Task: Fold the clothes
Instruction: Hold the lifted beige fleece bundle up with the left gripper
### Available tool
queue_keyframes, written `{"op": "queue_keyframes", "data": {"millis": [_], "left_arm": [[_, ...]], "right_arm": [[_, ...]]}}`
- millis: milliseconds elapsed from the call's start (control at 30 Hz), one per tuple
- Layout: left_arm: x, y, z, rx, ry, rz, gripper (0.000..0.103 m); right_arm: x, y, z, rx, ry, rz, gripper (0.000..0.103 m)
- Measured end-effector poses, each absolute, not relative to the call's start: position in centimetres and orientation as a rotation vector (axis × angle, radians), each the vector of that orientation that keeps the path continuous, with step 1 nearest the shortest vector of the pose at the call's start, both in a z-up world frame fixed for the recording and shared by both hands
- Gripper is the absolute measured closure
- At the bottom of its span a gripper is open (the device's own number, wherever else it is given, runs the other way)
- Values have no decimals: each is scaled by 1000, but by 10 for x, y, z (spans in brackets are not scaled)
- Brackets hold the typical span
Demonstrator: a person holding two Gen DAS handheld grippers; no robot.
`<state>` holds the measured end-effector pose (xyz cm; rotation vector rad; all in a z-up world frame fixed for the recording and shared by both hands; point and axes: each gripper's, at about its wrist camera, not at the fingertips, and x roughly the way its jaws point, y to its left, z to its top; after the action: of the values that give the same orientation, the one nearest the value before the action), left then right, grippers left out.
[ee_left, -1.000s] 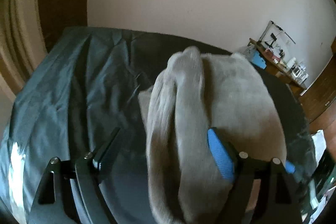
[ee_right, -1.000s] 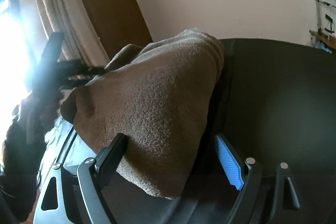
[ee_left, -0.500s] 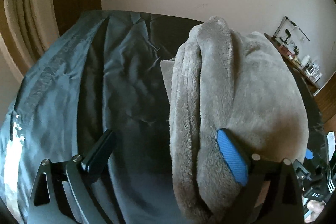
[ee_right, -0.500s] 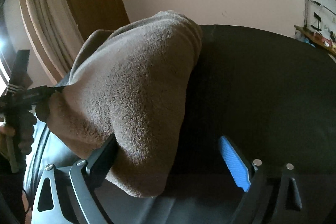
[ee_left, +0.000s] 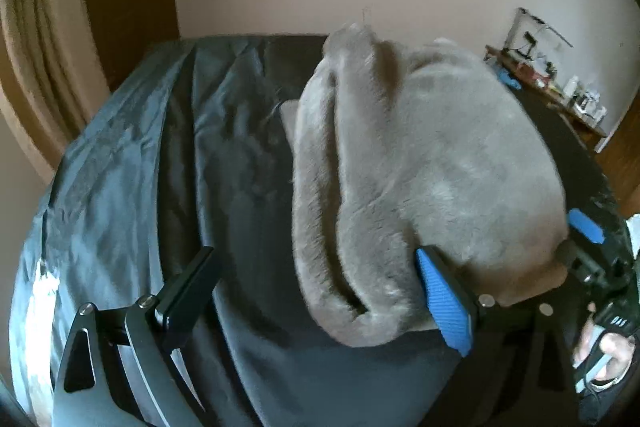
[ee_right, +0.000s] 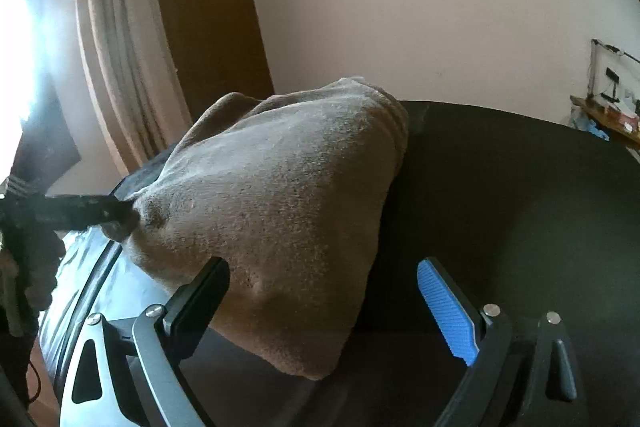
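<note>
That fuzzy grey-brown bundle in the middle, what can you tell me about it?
It is a fleece garment, plush and thick, grey in one view and browner in the other. It is folded over on itself, with rolled layers showing along its left edge. It lies bunched on a dark bedcover. The blue pad of the left gripper touches its near edge, and the right gripper's black finger presses its lower side. Both grippers' jaws stand wide apart.

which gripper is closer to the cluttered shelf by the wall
Right. The right gripper sits at the edge of the fleece facing the shelf; the left gripper is at its opposite edge, toward the curtain.
</note>
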<state>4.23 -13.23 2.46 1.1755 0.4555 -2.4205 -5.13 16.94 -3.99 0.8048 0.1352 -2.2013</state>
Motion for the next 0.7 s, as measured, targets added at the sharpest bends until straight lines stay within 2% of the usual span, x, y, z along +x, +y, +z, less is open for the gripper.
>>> {"op": "queue_keyframes", "data": {"millis": [233,400,567,700], "left_arm": [[53,-149,10,1179,560,-2407,5],[56,-154,8,1184,630,-2410,3],[52,-150,27,1155,604,-2411,3],[37,-139,64,1051,592,-2508,3]], "right_arm": [[-75,164,-53,947,128,-2214,7],[-74,147,-57,963,242,-2235,7],[-74,147,-59,958,236,-2234,7],[-74,147,-60,955,232,-2233,6]]}}
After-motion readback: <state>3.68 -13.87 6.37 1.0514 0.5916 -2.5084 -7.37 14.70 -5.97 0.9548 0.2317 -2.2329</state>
